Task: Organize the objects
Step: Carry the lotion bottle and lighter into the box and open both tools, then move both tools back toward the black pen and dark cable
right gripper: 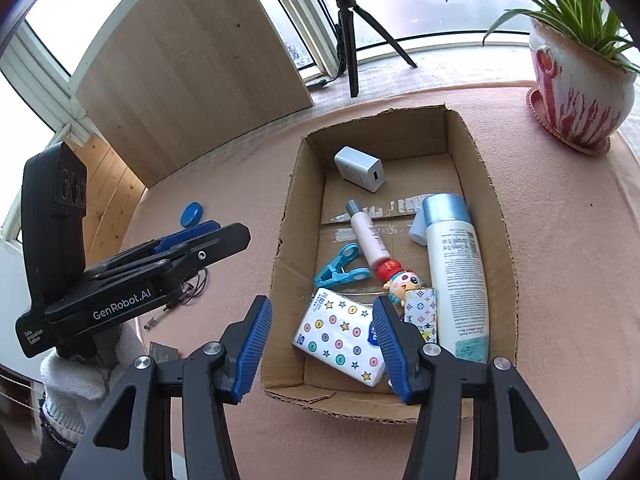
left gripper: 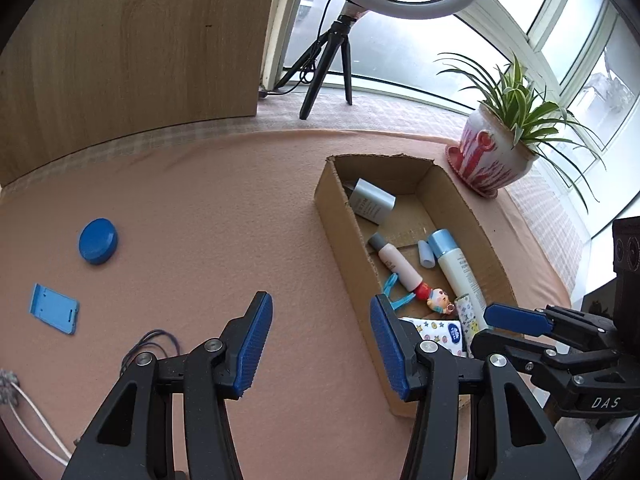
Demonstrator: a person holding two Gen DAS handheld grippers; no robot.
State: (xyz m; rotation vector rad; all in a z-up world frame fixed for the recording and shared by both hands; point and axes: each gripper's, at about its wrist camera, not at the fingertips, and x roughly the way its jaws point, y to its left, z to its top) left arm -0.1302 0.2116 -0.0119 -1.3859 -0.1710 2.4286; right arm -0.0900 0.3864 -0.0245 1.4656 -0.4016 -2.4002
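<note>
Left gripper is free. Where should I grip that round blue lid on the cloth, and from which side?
Grip the round blue lid across its rim, coming straight down from above. It lies flat on the cloth, so only its low edge offers opposing faces. The left gripper is already open.

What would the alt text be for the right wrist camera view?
The right tongs hang open and empty over the near end of a cardboard box holding a tissue pack, white bottle, blue clip and charger. The left tongs sit to the left above pink cloth.
</note>
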